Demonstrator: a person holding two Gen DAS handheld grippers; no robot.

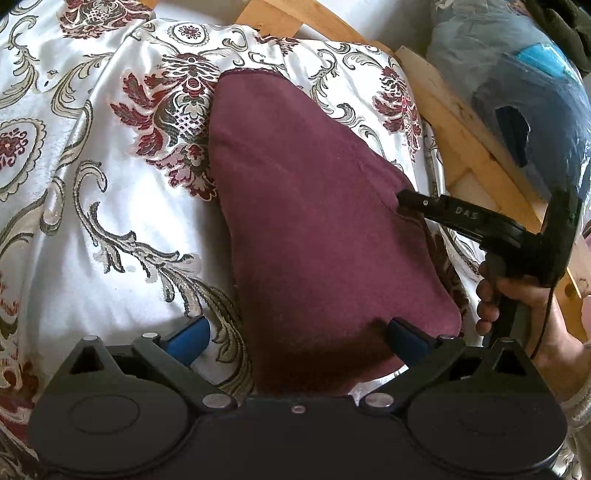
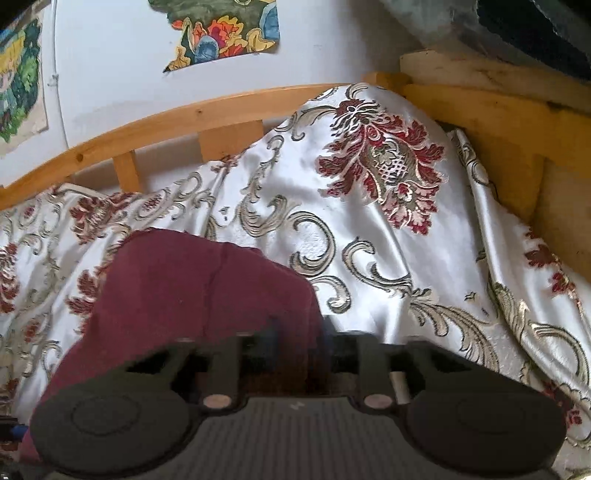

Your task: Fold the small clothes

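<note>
A maroon garment (image 1: 314, 206) lies folded into a long narrow shape on the patterned white bedspread (image 1: 110, 184). My left gripper (image 1: 299, 332) stands wide open, with the garment's near end lying between its blue pads (image 1: 192, 332). The right gripper (image 1: 404, 201), held by a hand (image 1: 517, 295), has its tip at the garment's right edge. In the right wrist view the right gripper (image 2: 301, 334) is blurred. Its fingers stand apart over the right edge of the garment (image 2: 192, 288), with cloth in the gap.
A wooden bed frame (image 2: 184, 114) runs along the far side and the right (image 1: 461, 147). A blue plastic-wrapped bundle (image 1: 524, 110) sits beyond the frame at right. Colourful pictures (image 2: 221, 29) hang on the wall behind. The bedspread (image 2: 388, 258) is rumpled to the garment's right.
</note>
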